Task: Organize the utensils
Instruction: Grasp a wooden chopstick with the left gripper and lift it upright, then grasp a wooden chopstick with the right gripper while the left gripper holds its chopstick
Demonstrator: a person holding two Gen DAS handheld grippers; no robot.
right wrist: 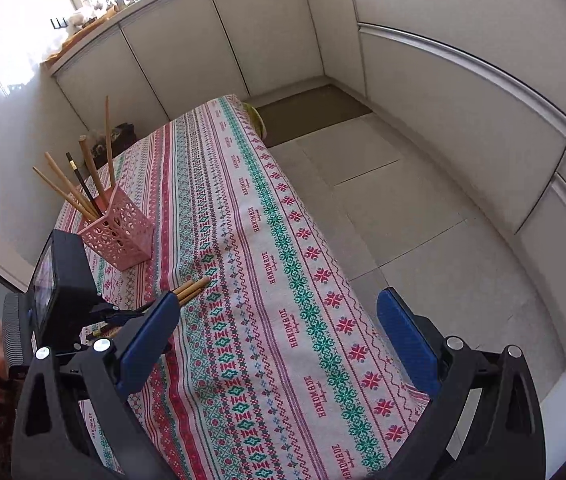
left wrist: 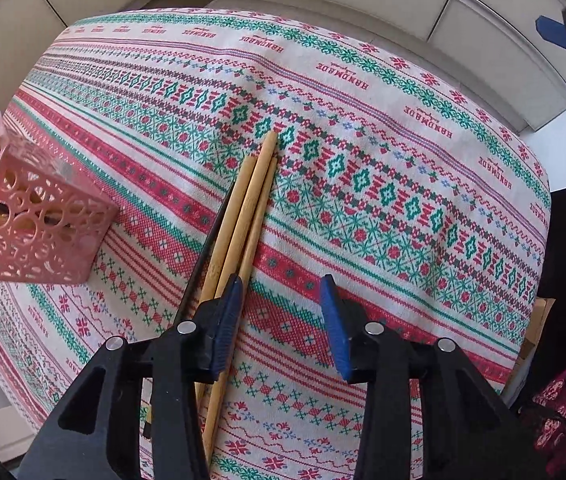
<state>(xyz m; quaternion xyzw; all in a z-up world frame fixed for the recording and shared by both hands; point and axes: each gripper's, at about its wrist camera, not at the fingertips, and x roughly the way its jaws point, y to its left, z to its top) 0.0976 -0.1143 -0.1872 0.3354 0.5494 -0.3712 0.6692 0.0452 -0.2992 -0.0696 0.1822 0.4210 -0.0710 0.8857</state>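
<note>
Left gripper (left wrist: pixel 281 320) is down low over the patterned tablecloth (left wrist: pixel 403 184), pointing at the cloth, and its blue pads stand part-way apart with only fabric between them. No grip here: the loose chopsticks (left wrist: pixel 243 216) lie just outside the pad at nine o'clock, running past it toward twelve o'clock. I count three bamboo sticks side by side and one thin black chopstick (left wrist: pixel 203 256) along their nine o'clock flank. Whether that pad touches the nearest bamboo stick, I cannot tell.

Over at nine o'clock in the left wrist view sits the pink lattice holder (left wrist: pixel 39 220), tilted by the lens, with sticks showing through its holes. The right wrist view gives the better look: the holder (right wrist: pixel 121 232) stands upright on the cloth near ten o'clock, already carrying several bamboo chopsticks and one black one (right wrist: pixel 83 184), fanned out above the rim.

Right gripper (right wrist: pixel 279 344) hangs wide open over the near edge of the table, nothing between its pads, well apart from the holder. A sleeve and hand sit at eight o'clock behind the left tool.

So the job looks past halfway, by my reading: one batch is stowed, four sticks remain flat on the cloth. To take them, the left gripper would need to shift toward nine o'clock so the bundle sits between the pads.
</note>
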